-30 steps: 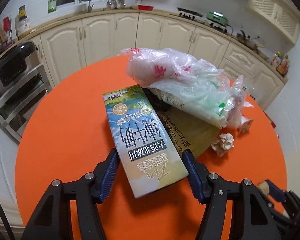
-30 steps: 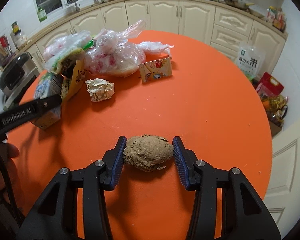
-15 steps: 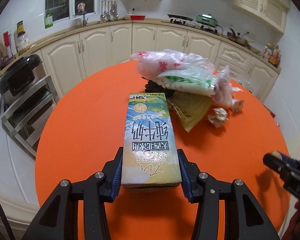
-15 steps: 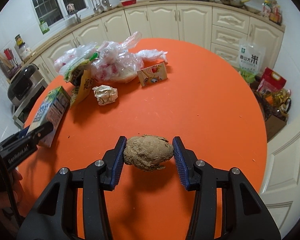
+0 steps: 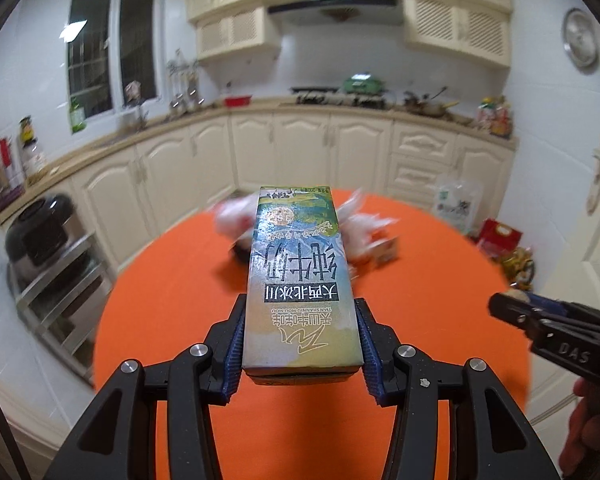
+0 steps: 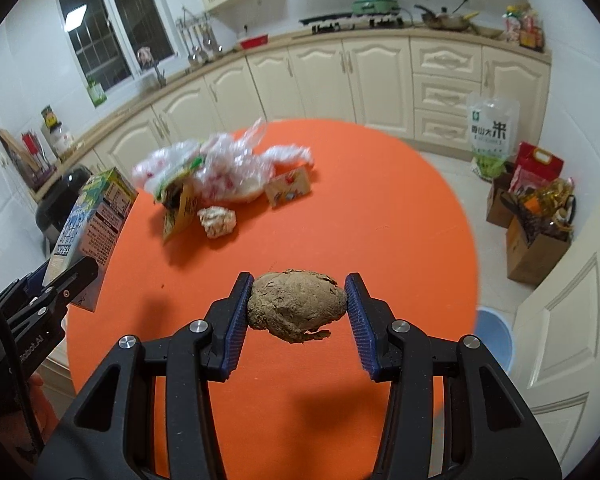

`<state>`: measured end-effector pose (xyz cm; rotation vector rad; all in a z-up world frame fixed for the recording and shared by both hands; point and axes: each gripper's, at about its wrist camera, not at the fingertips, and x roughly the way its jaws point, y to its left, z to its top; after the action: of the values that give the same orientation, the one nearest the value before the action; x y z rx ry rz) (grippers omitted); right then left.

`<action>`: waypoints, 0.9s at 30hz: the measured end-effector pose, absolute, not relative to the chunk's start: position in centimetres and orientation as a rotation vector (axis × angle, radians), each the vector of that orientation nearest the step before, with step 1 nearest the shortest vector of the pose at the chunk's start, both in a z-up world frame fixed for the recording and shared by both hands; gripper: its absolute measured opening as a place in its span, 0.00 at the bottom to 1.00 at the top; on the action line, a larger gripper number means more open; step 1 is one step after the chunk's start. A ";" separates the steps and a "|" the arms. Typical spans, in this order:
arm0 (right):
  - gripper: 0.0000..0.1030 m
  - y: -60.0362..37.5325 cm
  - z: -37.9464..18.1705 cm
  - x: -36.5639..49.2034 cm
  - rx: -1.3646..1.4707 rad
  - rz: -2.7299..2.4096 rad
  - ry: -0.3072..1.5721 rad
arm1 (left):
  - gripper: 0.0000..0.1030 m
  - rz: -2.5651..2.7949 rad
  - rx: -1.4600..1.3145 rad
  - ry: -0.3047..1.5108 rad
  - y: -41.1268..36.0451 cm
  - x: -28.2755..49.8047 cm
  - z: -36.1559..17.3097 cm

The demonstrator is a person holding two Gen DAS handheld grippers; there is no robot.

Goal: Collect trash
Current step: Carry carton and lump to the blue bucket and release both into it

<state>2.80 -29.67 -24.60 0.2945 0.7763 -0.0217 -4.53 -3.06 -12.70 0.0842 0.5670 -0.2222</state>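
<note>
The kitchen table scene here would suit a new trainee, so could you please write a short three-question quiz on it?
1. True or false: the left gripper is shut on the milk carton.
2. What does the right gripper hold? A) a plastic bag B) a brown lump C) a paper ball
3. Fill in: the crumpled paper ball lies on the orange ____.

Key:
1. True; the carton is clamped between both fingers, lifted off the table.
2. B; the brown lump sits between the fingers.
3. Table, beside the plastic bags.
</note>
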 end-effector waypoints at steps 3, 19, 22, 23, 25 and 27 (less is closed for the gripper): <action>0.43 -31.9 -23.5 1.4 0.316 -0.051 0.737 | 0.43 -0.294 0.098 0.548 -5.3 -6.3 -12.3; 0.43 -54.8 -31.8 -5.2 0.626 -0.421 0.809 | 0.44 -0.796 0.255 0.785 -27.5 -15.2 -21.4; 0.43 -58.3 -36.0 -5.6 0.694 -0.455 0.872 | 0.44 -0.825 0.308 0.860 -31.3 -15.9 -24.8; 0.43 -59.2 -37.1 -5.6 0.716 -0.457 0.889 | 0.44 -0.829 0.326 0.883 -32.3 -15.7 -25.8; 0.43 -60.9 -40.2 -5.4 0.771 -0.460 0.925 | 0.44 -0.828 0.365 0.936 -34.8 -15.6 -28.4; 0.43 -62.3 -42.9 -5.2 0.816 -0.463 0.956 | 0.44 -0.828 0.388 1.003 -37.1 -15.6 -31.3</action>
<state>-5.19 -62.28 -42.94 0.8163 0.9564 -0.4626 -15.64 -37.06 -31.31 0.3884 1.0026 -0.8279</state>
